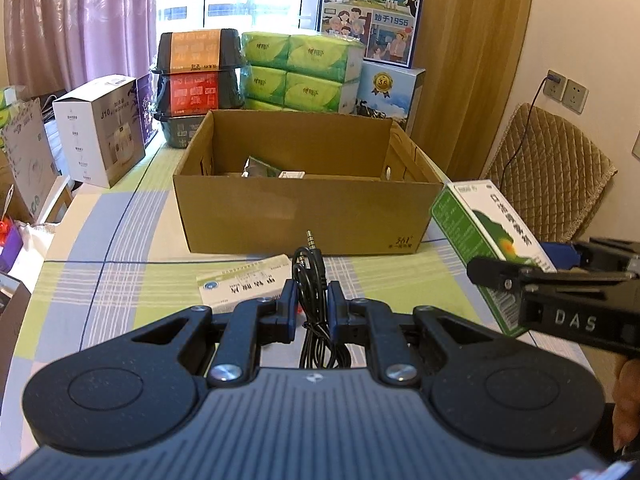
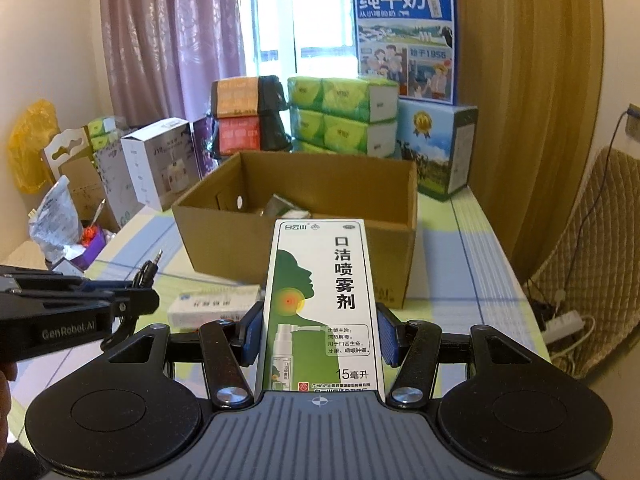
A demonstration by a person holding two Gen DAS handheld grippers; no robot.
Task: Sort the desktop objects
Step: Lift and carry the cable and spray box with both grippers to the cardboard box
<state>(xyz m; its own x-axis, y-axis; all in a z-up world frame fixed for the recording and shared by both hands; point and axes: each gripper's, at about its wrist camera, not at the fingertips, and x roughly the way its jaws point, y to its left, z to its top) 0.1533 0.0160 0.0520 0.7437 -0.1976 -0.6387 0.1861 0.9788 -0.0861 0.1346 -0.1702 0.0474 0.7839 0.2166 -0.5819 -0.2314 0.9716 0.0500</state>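
My left gripper [image 1: 312, 300] is shut on a coiled black audio cable [image 1: 309, 276], whose jack plug points up toward the open cardboard box [image 1: 300, 216]. My right gripper [image 2: 318, 330] is shut on a green-and-white spray medicine box [image 2: 320, 304], held lengthwise above the table in front of the cardboard box [image 2: 296, 256]. In the left wrist view that spray box [image 1: 480, 232] appears at the right. A small white medicine box [image 1: 244, 280] lies on the tablecloth just before the cardboard box; it also shows in the right wrist view [image 2: 212, 306]. A few small items lie inside the cardboard box.
Behind the cardboard box stand stacked green tissue packs [image 1: 304, 72], black food containers [image 1: 196, 76], milk cartons [image 1: 372, 8] and a white appliance box [image 1: 100, 128]. A quilted chair [image 1: 548, 176] sits at the right table edge. Clutter lies off the left edge.
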